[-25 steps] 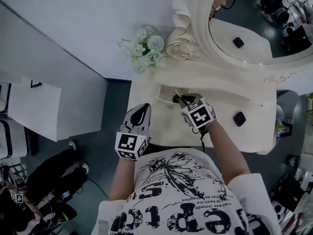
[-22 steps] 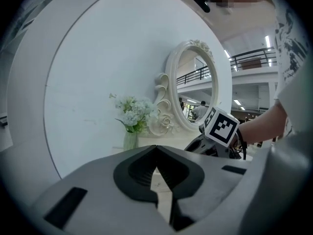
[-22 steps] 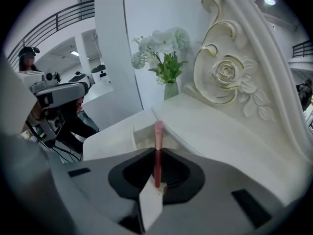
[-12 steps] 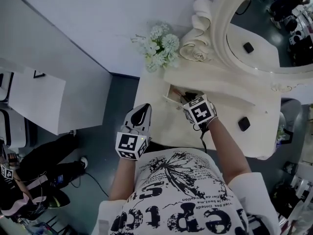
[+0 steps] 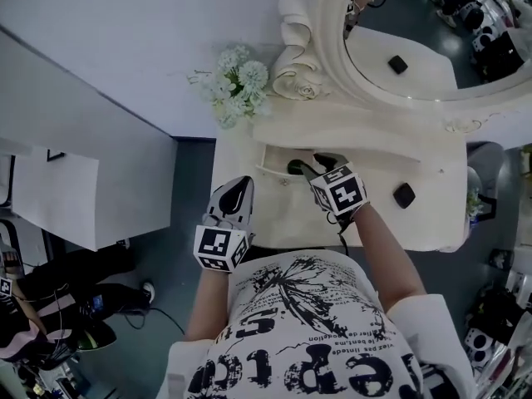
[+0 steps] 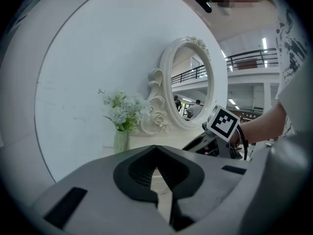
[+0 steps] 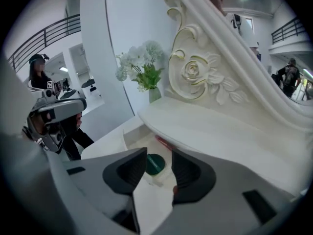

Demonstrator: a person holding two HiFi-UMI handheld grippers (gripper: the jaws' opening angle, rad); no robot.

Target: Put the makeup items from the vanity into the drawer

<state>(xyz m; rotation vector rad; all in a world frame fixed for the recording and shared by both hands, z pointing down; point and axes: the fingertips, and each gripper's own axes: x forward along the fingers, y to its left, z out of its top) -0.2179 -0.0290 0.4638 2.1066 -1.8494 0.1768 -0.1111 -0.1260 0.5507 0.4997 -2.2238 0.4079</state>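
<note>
Over the drawer my right tongs are opening, nothing pinched, left tongs closed; the black compact lies rightward, nearer the right pair.

Left gripper hangs at the table's front edge near its left corner, fingers pressed together, empty. Right gripper, on a bare outstretched forearm, tilts forward and down over the table, fingers opening, clasping nothing
</note>
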